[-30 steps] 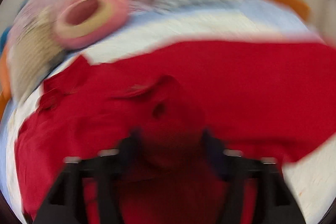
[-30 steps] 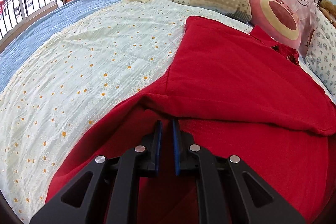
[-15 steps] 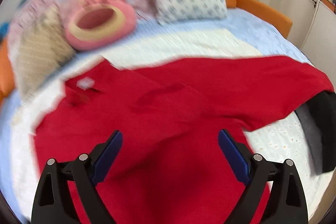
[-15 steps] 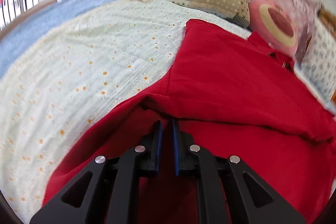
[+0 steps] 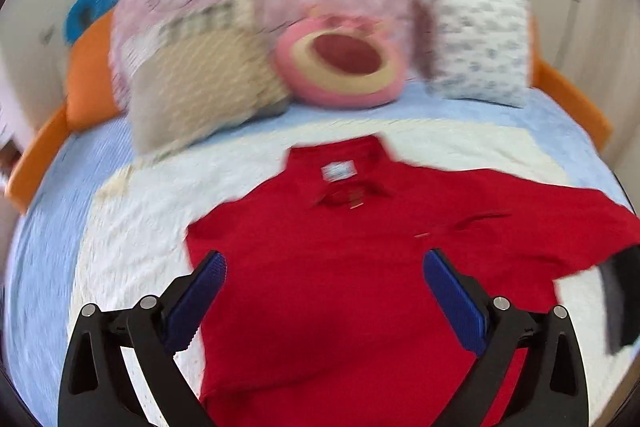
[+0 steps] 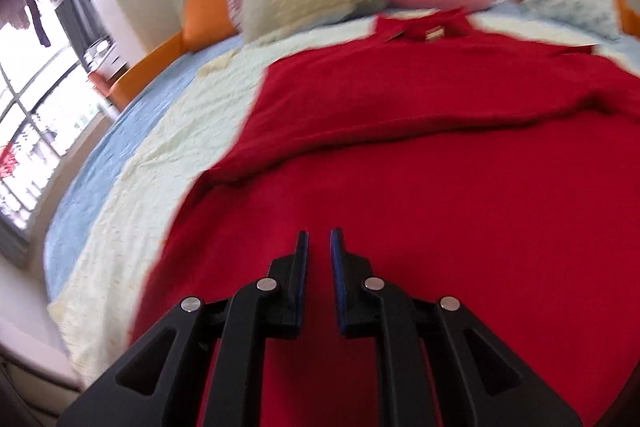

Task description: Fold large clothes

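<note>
A large red polo shirt [image 5: 340,267] lies on the bed, collar toward the pillows, its left side folded over the body and one sleeve stretched to the right. My left gripper [image 5: 322,267] is open and empty, held above the shirt's middle. In the right wrist view the shirt [image 6: 420,155] fills the frame with a fold ridge across it. My right gripper [image 6: 319,243] hovers over the shirt's lower part, its jaws almost together with a narrow gap and nothing between them.
The bed has a white daisy-print sheet [image 5: 132,227] over a blue cover [image 5: 40,239]. Pillows and a round pink plush cushion [image 5: 344,63] line the head end. An orange bed frame [image 5: 84,75] rings the mattress. A window [image 6: 28,115] is at the left.
My left gripper let go of the red cloth, opened wide and pulled back above the shirt. My right gripper released the fold edge and swung toward the shirt's lower middle.
</note>
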The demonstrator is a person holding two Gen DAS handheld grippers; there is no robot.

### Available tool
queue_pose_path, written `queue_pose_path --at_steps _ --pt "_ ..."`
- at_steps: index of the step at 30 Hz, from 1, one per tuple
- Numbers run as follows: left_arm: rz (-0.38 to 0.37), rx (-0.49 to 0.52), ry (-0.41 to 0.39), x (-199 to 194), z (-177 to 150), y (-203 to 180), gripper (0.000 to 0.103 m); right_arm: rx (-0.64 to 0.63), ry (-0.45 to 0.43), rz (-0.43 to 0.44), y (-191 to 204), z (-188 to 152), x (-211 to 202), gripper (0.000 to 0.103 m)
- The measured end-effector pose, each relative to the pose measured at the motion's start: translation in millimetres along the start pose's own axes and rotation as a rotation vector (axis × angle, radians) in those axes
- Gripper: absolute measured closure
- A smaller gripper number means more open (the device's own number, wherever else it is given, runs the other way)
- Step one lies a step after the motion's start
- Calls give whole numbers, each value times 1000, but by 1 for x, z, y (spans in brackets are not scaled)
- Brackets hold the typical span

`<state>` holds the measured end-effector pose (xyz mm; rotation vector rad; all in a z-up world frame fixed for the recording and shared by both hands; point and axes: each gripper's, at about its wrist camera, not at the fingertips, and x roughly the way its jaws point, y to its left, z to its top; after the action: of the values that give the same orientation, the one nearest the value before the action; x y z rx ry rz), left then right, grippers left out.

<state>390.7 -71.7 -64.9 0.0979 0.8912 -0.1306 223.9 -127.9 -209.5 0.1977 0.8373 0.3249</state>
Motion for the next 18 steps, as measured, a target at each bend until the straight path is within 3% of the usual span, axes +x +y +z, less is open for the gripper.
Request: queue_pose_path --at_steps 3,7,10,11,12,14,18 --pt "-13 -81 65 39 -29 29 3 -2 -45 -77 -44 -3 -26 90" --pt "-38 -96 55 73 -64 36 3 62 -65 -132 -103 8 -47 90" --pt "-45 -103 89 101 -84 37 4 101 -58 -158 -147 27 -57 89" --pt "-56 -117 114 113 -92 38 4 101 -61 -184 -162 34 -59 77" --pt "-64 -127 129 121 -99 39 4 97 -66 -207 -174 42 -61 54" --pt "-58 -133 159 139 -114 39 4 79 -103 -258 -195 55 -65 20" --pt "-12 -95 64 139 -127 29 3 66 -114 -294 -230 91 -61 20"
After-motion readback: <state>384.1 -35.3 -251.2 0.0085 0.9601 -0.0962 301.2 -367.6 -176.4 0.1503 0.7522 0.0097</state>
